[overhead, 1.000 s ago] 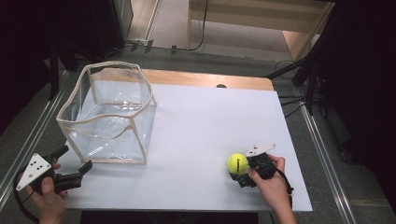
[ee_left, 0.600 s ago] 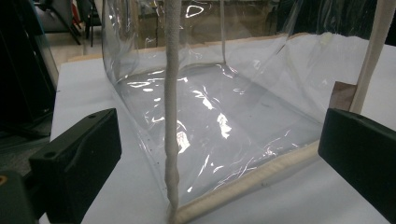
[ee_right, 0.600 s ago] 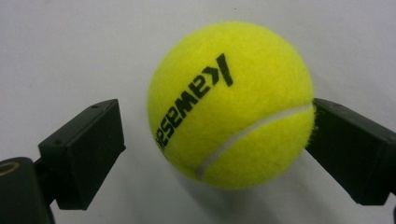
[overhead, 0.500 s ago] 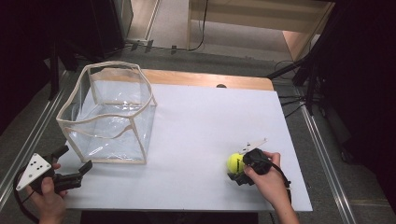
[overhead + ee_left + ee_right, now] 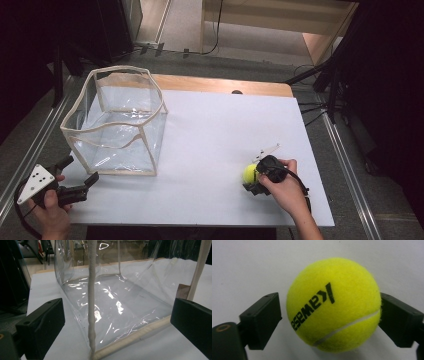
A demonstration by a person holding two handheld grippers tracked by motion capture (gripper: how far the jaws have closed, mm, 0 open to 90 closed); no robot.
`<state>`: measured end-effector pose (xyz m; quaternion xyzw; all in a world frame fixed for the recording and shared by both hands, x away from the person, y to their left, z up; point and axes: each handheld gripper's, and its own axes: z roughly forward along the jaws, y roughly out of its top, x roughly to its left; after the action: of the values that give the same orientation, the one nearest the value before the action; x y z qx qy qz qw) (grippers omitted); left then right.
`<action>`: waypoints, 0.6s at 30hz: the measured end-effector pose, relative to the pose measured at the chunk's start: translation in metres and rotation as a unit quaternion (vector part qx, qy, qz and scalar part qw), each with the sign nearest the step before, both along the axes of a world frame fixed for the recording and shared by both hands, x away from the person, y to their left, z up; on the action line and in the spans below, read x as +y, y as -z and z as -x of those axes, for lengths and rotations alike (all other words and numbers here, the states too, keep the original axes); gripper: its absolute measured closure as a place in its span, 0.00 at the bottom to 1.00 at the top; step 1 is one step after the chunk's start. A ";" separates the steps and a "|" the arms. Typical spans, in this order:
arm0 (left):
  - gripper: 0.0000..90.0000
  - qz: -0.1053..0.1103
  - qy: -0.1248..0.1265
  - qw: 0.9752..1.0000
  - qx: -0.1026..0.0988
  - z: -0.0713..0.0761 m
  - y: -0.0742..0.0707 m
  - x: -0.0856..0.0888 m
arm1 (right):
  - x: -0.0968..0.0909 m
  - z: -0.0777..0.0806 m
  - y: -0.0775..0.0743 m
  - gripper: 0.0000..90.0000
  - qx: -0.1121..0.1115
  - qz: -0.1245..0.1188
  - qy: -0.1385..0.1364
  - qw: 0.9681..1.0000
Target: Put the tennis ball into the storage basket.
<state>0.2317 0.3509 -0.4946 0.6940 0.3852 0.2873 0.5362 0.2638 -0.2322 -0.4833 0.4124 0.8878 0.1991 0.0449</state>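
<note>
**Jaws close in on a tennis ball at the table's near edge**

A yellow tennis ball [image 5: 250, 173] sits on the white table [image 5: 220, 130] at the lower right of the high view, with the right gripper [image 5: 255, 176] set around it from the person's side. In the right gripper view the ball [image 5: 334, 305] fills the middle of the frame between the two black jaws, which have just been closing: the right-hand one touches the felt, while a thin gap shows beside the left-hand one, so the grip does not look complete. The left gripper [image 5: 80, 176], at the lower left, rests with its jaws apart and nothing held, facing the corner of a clear plastic bag [image 5: 117, 125] with cream piping. The ball is likely light, springy and fuzzy enough to resist slipping, yet round enough to roll away; it is best pinched across its widest part, as the jaws now stand.
</note>
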 end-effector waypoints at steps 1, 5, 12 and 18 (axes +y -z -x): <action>0.00 0.000 0.000 1.000 0.000 0.000 0.000 0.000 | 0.000 0.000 0.000 0.14 0.000 0.000 0.000 1.000; 0.00 -0.001 0.000 1.000 0.001 0.000 0.000 0.000 | 0.001 -0.002 0.000 0.16 0.001 0.002 -0.003 1.000; 0.00 -0.001 0.001 1.000 0.000 0.000 0.000 0.000 | 0.001 -0.004 0.000 0.25 -0.002 0.003 0.000 1.000; 0.00 0.000 0.000 1.000 0.000 0.000 0.000 0.000 | 0.002 -0.004 -0.001 0.26 -0.001 0.006 -0.004 1.000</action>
<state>0.2316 0.3511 -0.4945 0.6943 0.3848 0.2872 0.5361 0.2678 -0.2303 -0.4824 0.4087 0.8905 0.1944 0.0474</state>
